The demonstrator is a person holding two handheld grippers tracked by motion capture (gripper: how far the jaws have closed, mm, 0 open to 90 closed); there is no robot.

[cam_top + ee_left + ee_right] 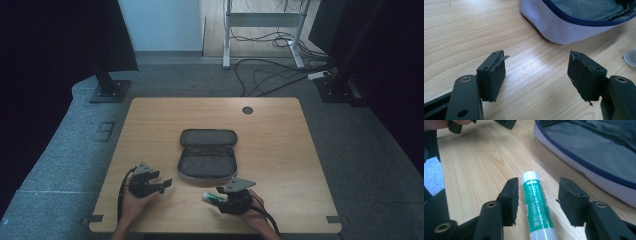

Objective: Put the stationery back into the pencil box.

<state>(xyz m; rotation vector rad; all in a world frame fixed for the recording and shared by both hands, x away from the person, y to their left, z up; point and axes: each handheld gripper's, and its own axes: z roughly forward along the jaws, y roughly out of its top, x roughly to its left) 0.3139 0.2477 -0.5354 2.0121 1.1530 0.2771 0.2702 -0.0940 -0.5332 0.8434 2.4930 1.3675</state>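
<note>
Green-and-white tube (536,207): lying on the table (280,150) near its front edge, between right gripper (537,200) jaws standing half open, pads not pressing; green label print too small for reading, lower end cut off. Left gripper (536,72): resting wide open, gripping nothing. Grey zip pouch (207,155): lying unzipped at table centre.

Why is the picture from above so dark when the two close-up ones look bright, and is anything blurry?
High view: dim, with black edges, though the table is readable. Left gripper view: a pale sheen on the wood between the open jaws, pouch sharp. Right gripper view: the green tube is fairly crisp, while the pouch behind it softens.
</note>
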